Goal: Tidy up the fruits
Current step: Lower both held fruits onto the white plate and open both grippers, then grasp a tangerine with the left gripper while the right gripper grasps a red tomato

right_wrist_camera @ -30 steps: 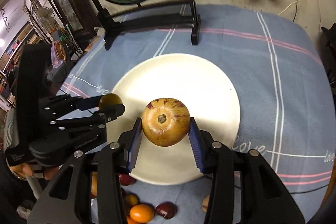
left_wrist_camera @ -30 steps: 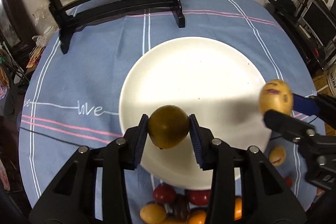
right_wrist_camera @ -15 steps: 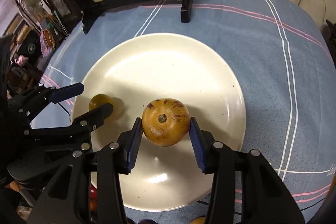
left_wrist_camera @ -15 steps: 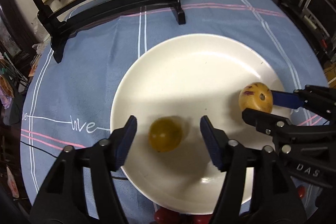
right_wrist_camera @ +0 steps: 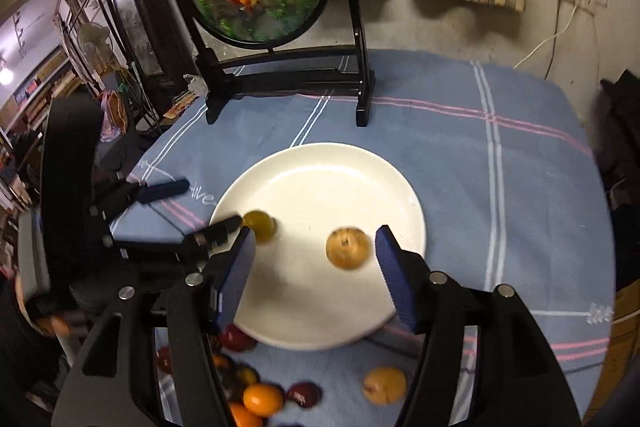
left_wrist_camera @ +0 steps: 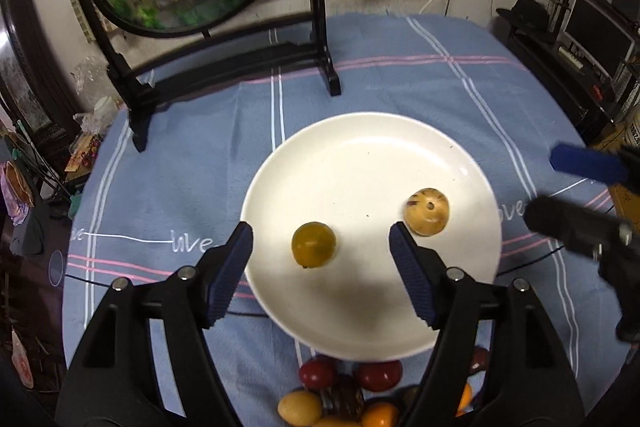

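On the round white plate [left_wrist_camera: 360, 147] I have 2 fruits; both claws [left_wrist_camera: 320, 263] [right_wrist_camera: 312, 267], just opening, hold nothing, loose fruit pile [left_wrist_camera: 352, 395] remains.

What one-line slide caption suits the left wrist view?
Left gripper, jaws just opened, above a white plate holding an olive-yellow fruit and a speckled fruit.

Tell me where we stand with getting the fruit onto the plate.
Done: the olive-yellow fruit and the speckled fruit lie on the white plate. In hand: nothing; left gripper and right gripper have just opened. Left: the fruit pile beside the plate.
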